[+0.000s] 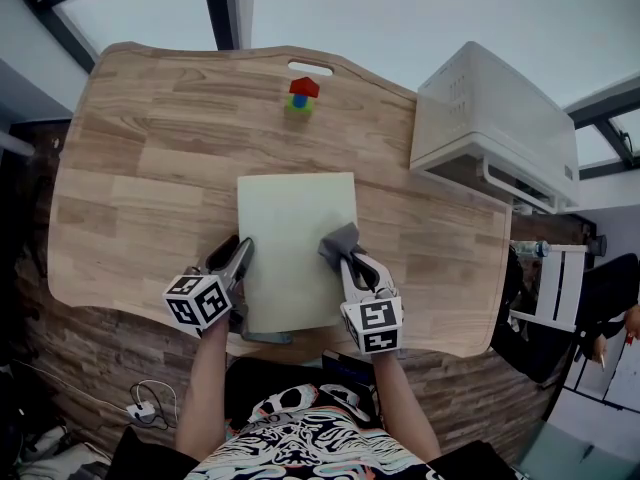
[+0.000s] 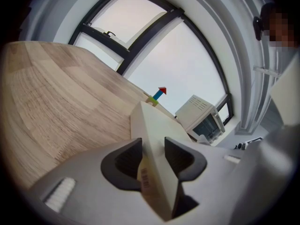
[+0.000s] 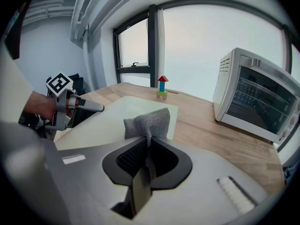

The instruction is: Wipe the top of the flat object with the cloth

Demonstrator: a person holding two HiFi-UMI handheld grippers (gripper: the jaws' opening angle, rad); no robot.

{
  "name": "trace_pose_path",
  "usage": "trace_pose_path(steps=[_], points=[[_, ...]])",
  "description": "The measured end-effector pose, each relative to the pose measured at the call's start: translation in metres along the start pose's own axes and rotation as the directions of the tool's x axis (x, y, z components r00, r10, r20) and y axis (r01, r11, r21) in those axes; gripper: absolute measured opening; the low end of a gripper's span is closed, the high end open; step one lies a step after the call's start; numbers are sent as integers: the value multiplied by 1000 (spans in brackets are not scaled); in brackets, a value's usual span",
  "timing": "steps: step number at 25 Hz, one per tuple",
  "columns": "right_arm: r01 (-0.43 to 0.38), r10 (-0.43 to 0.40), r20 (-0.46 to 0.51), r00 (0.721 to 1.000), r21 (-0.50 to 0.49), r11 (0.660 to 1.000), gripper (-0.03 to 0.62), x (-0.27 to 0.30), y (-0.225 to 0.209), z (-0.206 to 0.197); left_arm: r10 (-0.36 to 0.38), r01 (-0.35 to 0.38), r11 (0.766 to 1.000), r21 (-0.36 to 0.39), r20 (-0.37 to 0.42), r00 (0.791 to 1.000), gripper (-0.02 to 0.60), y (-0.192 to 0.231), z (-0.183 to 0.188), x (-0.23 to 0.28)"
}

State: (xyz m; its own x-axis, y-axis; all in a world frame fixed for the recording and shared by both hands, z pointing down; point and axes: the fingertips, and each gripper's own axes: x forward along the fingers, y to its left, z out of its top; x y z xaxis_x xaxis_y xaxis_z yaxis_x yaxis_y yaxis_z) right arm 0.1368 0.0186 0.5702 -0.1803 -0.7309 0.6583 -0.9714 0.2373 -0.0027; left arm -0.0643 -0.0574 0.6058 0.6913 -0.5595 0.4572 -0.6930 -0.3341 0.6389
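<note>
The wiping is at its start. The right gripper (image 3: 147, 146) is pinched tight on a grey cloth (image 3: 148, 121), whose bunched end sticks out just ahead of its tips. That end sits at the edge of the pale board (image 1: 298, 230) nearest this gripper, touching it or just above it; I cannot tell which.

The board lies flat on the bench (image 1: 140, 168), ahead of and between the two grippers. The left gripper (image 2: 152, 146) has its jaws spread wide around the near corner of the board on its own side. The board's edge runs between the pads, but I judge it is not clamped.

Most of the board's top stretches away ahead of the cloth and looks unwiped, so little of the task seems done.

The next move calls for pressing the cloth down flat and sweeping it forward and across toward the left gripper. If the board slides under the stroke, the left gripper would need to close on the edge to steady it. The toy blocks (image 1: 301, 95) stand well beyond the far edge, clear of a normal stroke.
</note>
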Motion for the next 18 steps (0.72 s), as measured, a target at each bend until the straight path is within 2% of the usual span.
trace_pose_path(steps=[9, 18], points=[[-28, 28, -58, 998, -5, 1000, 25, 10, 2, -9, 3, -3, 1000, -5, 3, 1000, 202, 1, -1, 0], [-15, 15, -42, 999, 2, 1000, 25, 7, -2, -5, -3, 3, 1000, -12, 13, 1000, 202, 0, 0, 0]])
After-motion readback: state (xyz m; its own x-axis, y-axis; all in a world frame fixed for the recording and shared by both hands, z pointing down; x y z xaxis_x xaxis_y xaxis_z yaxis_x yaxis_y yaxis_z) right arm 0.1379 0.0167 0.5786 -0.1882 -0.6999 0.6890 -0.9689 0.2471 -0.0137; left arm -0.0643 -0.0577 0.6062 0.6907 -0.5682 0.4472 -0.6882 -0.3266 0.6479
